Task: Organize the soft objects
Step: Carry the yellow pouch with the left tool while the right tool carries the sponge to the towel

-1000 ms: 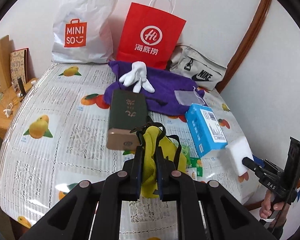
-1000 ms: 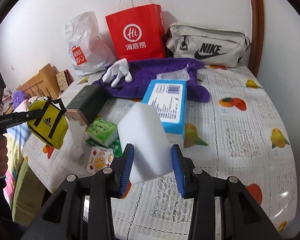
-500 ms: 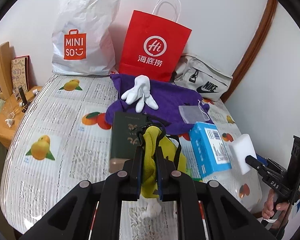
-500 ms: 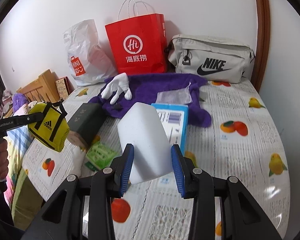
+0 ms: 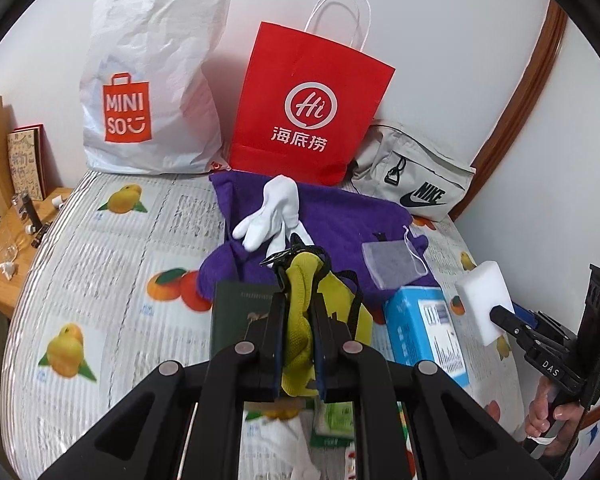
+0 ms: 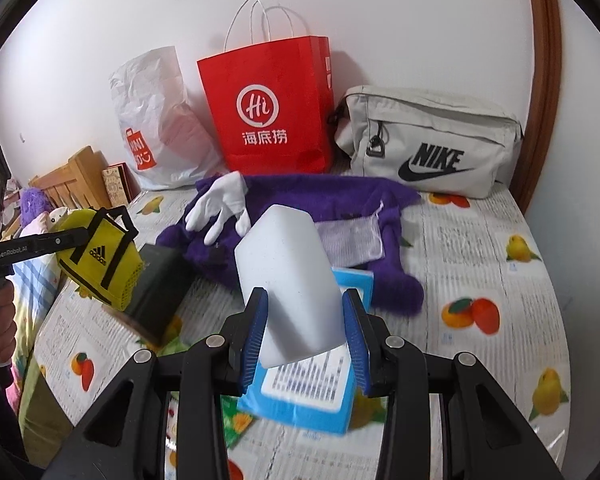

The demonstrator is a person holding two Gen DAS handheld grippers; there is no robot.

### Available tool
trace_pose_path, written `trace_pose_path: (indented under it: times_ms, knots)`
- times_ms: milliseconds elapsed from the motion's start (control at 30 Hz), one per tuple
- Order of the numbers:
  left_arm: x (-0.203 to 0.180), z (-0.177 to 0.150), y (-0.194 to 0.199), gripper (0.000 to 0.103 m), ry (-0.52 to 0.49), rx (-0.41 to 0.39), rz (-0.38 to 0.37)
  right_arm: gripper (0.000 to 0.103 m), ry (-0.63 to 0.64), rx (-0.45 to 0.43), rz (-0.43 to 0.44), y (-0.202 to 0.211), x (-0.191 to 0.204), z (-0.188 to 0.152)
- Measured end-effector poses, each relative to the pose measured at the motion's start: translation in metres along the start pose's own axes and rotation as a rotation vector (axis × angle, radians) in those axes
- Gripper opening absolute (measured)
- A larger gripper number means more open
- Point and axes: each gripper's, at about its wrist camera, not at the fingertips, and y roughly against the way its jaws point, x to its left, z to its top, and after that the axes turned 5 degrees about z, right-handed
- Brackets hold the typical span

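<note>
My left gripper [image 5: 298,344] is shut on a small yellow Adidas pouch [image 5: 300,304] with black straps, held above the bed; the same pouch [image 6: 100,260] shows at the left of the right wrist view. A white foam sponge block [image 6: 292,280] sits pinched between the blue pads of my right gripper [image 6: 306,336], also lifted; that sponge [image 5: 485,300] appears at the right of the left wrist view. On the bed lie a purple fleece cloth [image 5: 340,220], a white glove [image 5: 272,212] and a small mesh sachet [image 5: 392,266].
A white Miniso bag [image 5: 148,92], a red paper bag [image 5: 308,104] and a grey Nike pouch [image 6: 428,140] line the wall. A dark green box [image 5: 236,316], a blue box [image 5: 428,328] and green packets [image 5: 334,416] lie near me. A wooden nightstand [image 5: 8,248] is left.
Both grippers have moved forward over the bed and risen a little, carrying the pouch and the sponge; the bags at the wall look closer. Neither grip has changed.
</note>
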Motion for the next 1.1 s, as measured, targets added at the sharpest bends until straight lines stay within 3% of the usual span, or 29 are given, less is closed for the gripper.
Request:
trace_pose_path:
  times_ms: [633, 1100]
  knots:
    - [-0.002, 0.054, -0.071, 0.012, 0.033, 0.039, -0.017, 0.038, 0.002, -0.002, -0.007, -0.069, -0.028, 0.062]
    - [-0.005, 0.076, -0.136, 0.012, 0.035, 0.101, -0.055, 0.039, 0.002, 0.056, 0.002, -0.131, -0.042, 0.079]
